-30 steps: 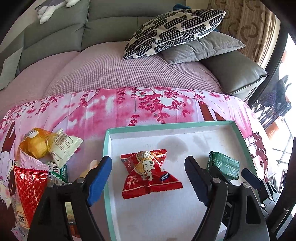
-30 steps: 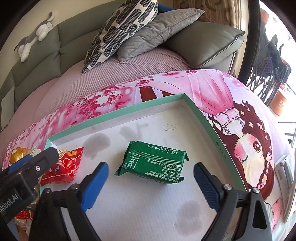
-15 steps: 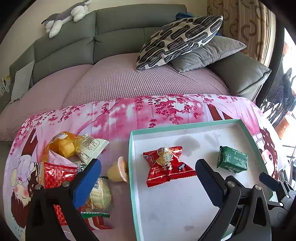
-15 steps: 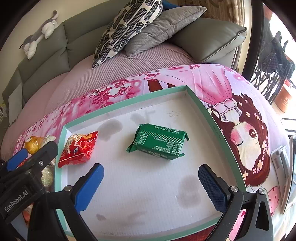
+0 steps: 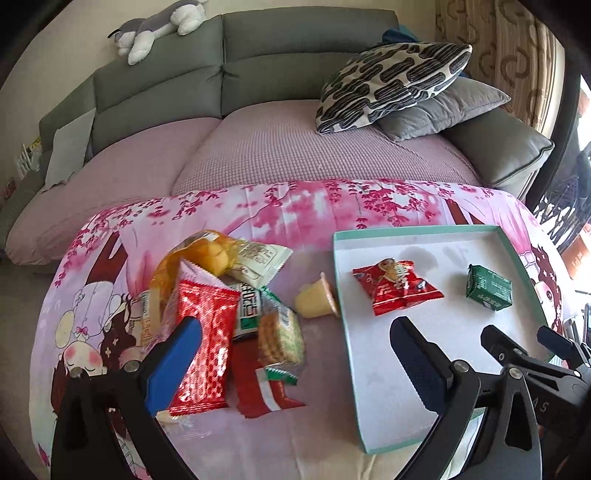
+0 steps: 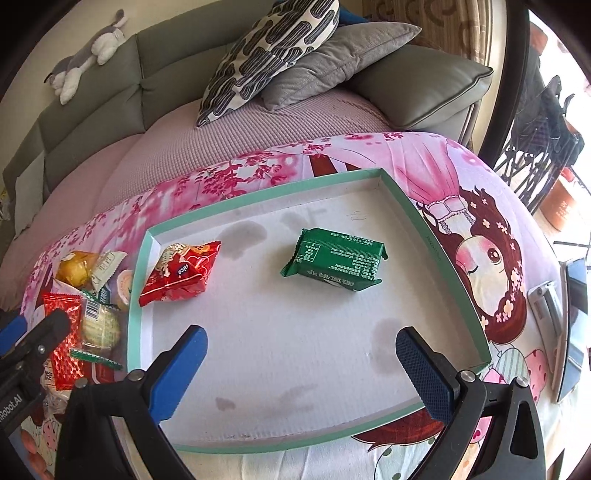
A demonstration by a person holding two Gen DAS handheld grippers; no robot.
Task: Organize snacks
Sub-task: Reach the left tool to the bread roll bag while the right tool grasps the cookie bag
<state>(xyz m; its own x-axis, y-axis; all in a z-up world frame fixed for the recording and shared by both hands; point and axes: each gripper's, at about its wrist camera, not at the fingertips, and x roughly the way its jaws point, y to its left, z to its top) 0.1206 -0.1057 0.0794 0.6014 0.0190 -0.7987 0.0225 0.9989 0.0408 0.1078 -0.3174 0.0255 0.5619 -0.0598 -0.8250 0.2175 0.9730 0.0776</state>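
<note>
Inside the teal-rimmed tray (image 6: 443, 236) two snacks are already placed — a red packet (image 6: 181, 271) near its left wall and a green packet (image 6: 336, 258) toward the middle, well apart. Left of the tray, on the pink cloth (image 5: 295, 206), a pile of snacks (image 5: 221, 306) is left unsorted, a jelly cup (image 5: 317, 299) just beside the rim. Task judged barely started. Left gripper (image 5: 295, 362) is held wide apart over the pile's edge, nothing clamped; right gripper (image 6: 301, 363) likewise spread — empty, above the tray.

Grey sofa (image 5: 258, 66) along the back wall, a plush toy (image 5: 159, 26) lying on top. Two cushions (image 5: 399, 92) piled right, sunlight past the curtain (image 5: 498, 48).
</note>
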